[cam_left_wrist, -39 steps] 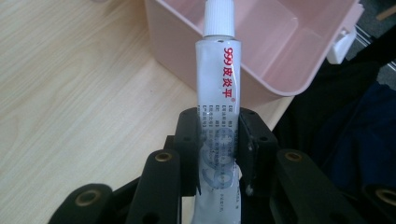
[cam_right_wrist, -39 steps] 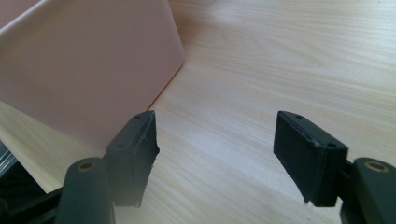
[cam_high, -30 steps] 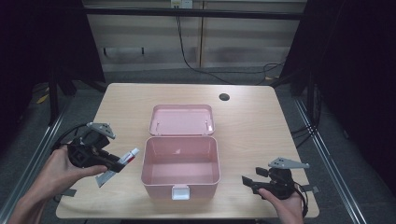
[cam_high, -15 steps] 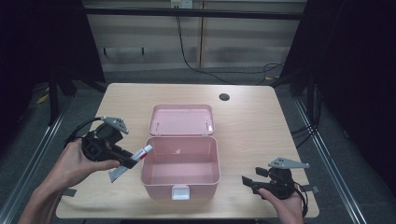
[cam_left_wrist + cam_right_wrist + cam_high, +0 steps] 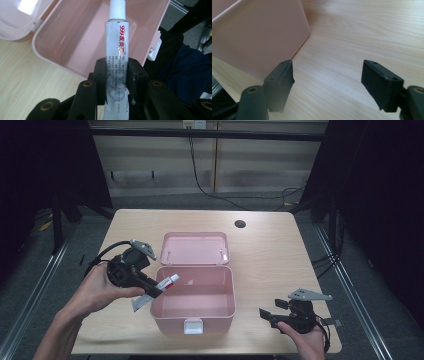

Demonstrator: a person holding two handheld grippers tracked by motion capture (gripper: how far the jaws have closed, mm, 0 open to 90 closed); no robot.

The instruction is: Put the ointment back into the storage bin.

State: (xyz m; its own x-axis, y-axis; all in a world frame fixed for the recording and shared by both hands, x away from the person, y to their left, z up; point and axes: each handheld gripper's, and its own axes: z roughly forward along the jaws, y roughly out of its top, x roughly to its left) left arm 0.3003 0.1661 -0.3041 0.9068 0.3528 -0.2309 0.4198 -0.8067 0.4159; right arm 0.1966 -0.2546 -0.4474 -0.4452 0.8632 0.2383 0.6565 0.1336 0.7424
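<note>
The white ointment tube (image 5: pixel 117 57) with red lettering is pinched in the left gripper (image 5: pixel 152 289), hanging over the left rim of the open pink box (image 5: pixel 220 309), cap pointing into it. The right gripper (image 5: pixel 265 312) sits near the box's right front corner on the wooden table (image 5: pixel 270 250); its jaws have just been opening and stand spread with nothing between them.
</note>
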